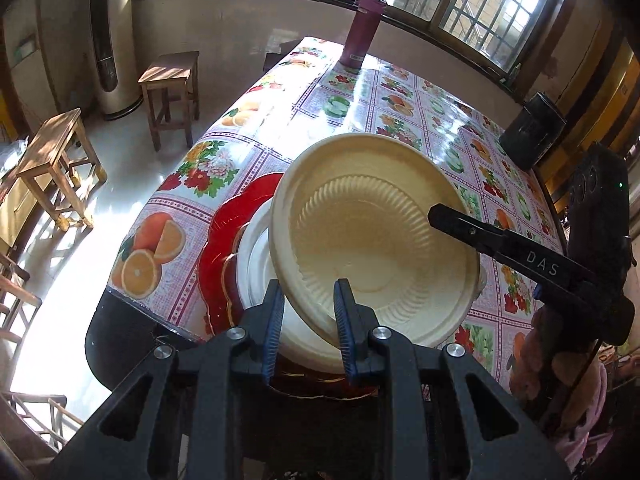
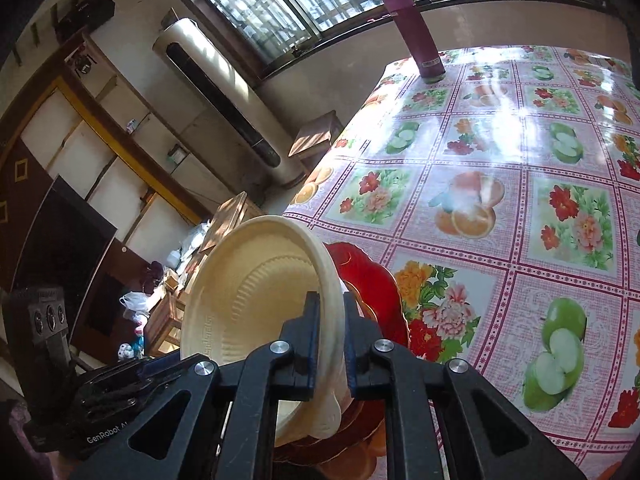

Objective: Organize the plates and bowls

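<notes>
Cream bowl (image 1: 372, 236) is in the air, tilted, over the near edge of the worktop (image 1: 400, 92), and both tools carry it together. Our left hand-held gripper (image 1: 308, 320) pinches the near rim of it, with one finger inside and one outside the wall. Our right hand-held gripper (image 2: 330, 336) is pressed on the rim at the other side; in the left view its finger lies across the inside of the bowl.

Under the bowl we see a red scalloped plate (image 1: 224, 248) on the worktop, and a white dish (image 1: 256, 264) sits in it. We cannot tell if the cream bowl touches the white dish yet.

We judge that the step in hand is to nest the bowl on this stack. To do it well, we should first bring the bowl level, then centre it over the white dish, and lower it with both hands at the same speed. We should release only when it rests flat. The stack is close to the edge, so a sideways push could slide it off.
</notes>
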{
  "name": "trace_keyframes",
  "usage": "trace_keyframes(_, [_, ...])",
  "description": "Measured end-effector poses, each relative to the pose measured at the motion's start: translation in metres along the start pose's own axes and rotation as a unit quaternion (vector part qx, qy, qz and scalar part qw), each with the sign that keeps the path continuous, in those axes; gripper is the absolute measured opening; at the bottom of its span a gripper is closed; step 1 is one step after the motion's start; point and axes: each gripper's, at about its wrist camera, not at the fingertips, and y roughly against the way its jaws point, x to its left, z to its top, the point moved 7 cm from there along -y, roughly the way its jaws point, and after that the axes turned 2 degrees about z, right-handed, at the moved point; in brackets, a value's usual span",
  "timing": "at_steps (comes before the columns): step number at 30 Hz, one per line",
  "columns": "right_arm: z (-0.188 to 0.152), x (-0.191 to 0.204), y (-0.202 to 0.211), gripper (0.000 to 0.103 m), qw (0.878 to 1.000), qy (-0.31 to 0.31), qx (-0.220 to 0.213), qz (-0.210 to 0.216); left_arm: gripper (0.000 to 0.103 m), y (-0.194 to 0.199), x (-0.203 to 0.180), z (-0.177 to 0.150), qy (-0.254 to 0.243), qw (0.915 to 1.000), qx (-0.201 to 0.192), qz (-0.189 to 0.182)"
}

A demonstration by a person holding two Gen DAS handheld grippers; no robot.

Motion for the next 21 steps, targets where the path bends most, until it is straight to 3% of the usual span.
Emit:
trace_keyframes(4, [-0.007,0.009,-0.008,0.013,0.999,0.029,0.005,-0.022,0.023,-0.002,0.01,-0.008,0.009,1.0,0.0,-0.001])
trace_keyframes(6, [-0.009,0.014,-0.011,0.013,0.999,0.044,0.005,-0.031,0.031,0.001,0.012,-0.008,0.008,0.9999,-0.012,0.006])
trace_keyframes(7, [-0.01,0.016,-0.011,0.014,0.998,0.051,0.005,-0.034,0.039,0.004,0.012,-0.008,0.003,0.9996,-0.022,0.016])
trace_keyframes(9, [-0.009,0.02,-0.01,0.016,0.997,0.067,-0.002,-0.041,0.087,0.011,0.012,-0.007,-0.011,0.9981,-0.044,0.041])
trace_keyframes(11, [-0.008,0.022,-0.006,0.031,0.995,0.081,-0.014,-0.049,0.088,0.02,0.009,-0.006,-0.024,0.9955,-0.072,0.056])
trace_keyframes(15, [-0.004,0.025,0.011,0.058,0.995,0.089,-0.048,-0.024,0.092,0.034,-0.001,-0.004,-0.047,0.9867,-0.123,0.095])
trace_keyframes(17, [-0.004,0.02,0.024,0.087,0.993,0.096,-0.072,-0.017,0.094,0.038,-0.012,-0.002,-0.053,0.9816,-0.147,0.11])
trace_keyframes(20, [-0.006,0.009,0.047,0.103,0.988,0.109,-0.107,-0.026,0.094,0.044,-0.031,-0.001,-0.067,0.97,-0.185,0.143])
trace_keyframes(21, [-0.007,0.004,0.056,0.103,0.986,0.109,-0.122,-0.032,0.094,0.045,-0.036,-0.002,-0.069,0.967,-0.191,0.153])
